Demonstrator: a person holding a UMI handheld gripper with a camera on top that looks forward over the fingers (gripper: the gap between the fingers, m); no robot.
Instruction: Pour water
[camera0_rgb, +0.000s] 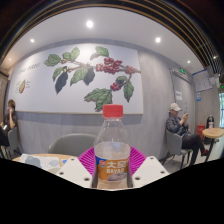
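A clear plastic water bottle (112, 150) with a red cap and a blue, red and orange label stands upright between my fingers, lifted well above the table. My gripper (112, 170) is shut on the bottle: the magenta pads (88, 160) press against its body at both sides, at label height. The lower part of the bottle is hidden below the fingers. No cup or other vessel is in view.
A grey wall with a large leaf-and-berry mural (85, 75) lies ahead. A person (178, 125) in a white cap sits at the right near a round table (213, 132). Another person (11, 120) sits at the left. A light table (40, 160) shows low left.
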